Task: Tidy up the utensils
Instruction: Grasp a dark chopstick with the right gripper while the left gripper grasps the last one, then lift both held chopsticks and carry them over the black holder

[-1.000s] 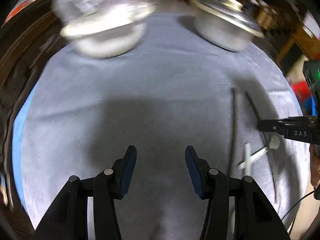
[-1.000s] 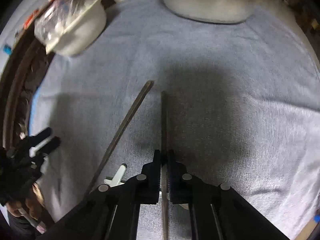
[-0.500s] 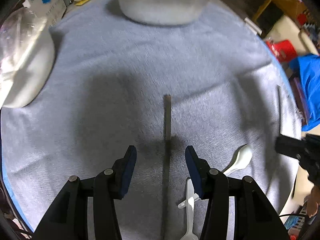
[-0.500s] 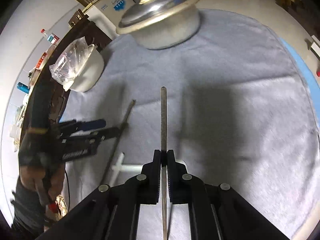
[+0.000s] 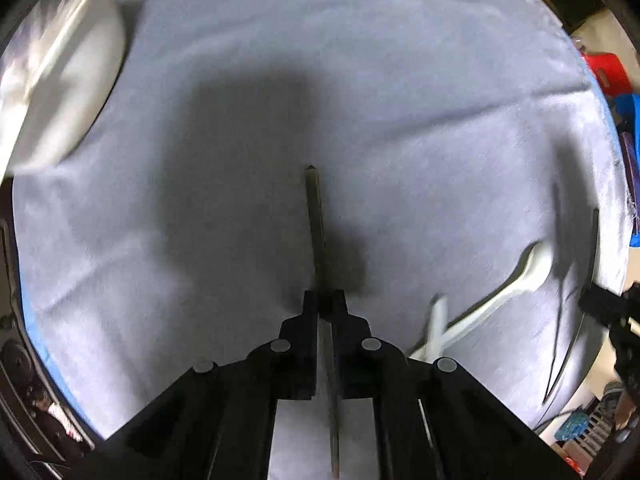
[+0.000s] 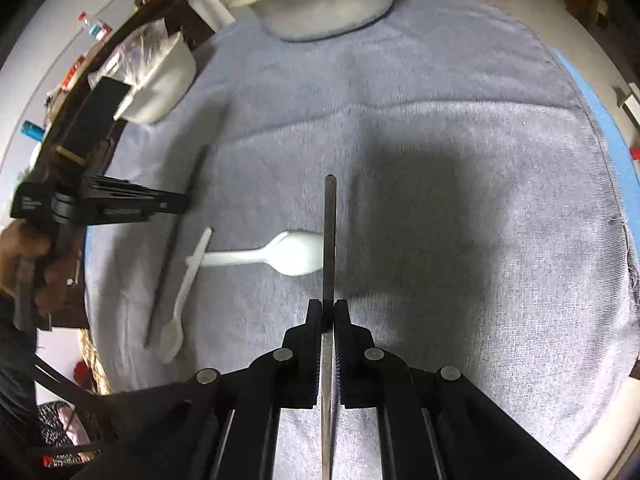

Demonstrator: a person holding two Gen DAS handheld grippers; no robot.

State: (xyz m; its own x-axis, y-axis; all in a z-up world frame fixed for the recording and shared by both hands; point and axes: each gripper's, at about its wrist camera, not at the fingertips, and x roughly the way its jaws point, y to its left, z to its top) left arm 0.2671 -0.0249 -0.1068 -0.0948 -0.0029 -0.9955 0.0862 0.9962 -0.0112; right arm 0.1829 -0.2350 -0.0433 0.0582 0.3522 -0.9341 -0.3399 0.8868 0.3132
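Observation:
My left gripper [image 5: 325,300] is shut on a dark chopstick [image 5: 315,216] lying on the grey cloth [image 5: 400,120]. It shows from the side in the right wrist view [image 6: 176,202], shut around that chopstick [image 6: 168,256]. My right gripper [image 6: 328,307] is shut on a second dark chopstick [image 6: 329,232] and holds it above the cloth; it appears at the right edge of the left wrist view [image 5: 600,308]. Two white plastic spoons lie crossed on the cloth, a large one [image 6: 280,256] and a small one [image 6: 180,308]. They also show in the left wrist view [image 5: 500,300].
A lidded metal pot [image 6: 320,4] stands at the far side of the cloth. A white bowl covered in plastic wrap [image 6: 160,76] stands at the far left. A dark wooden edge [image 6: 80,112] runs along the left. The cloth's edge [image 6: 600,128] is at the right.
My left gripper has moved down over the chopstick on the cloth and closed on it. My right gripper, still holding its chopstick, has shifted over the large spoon.

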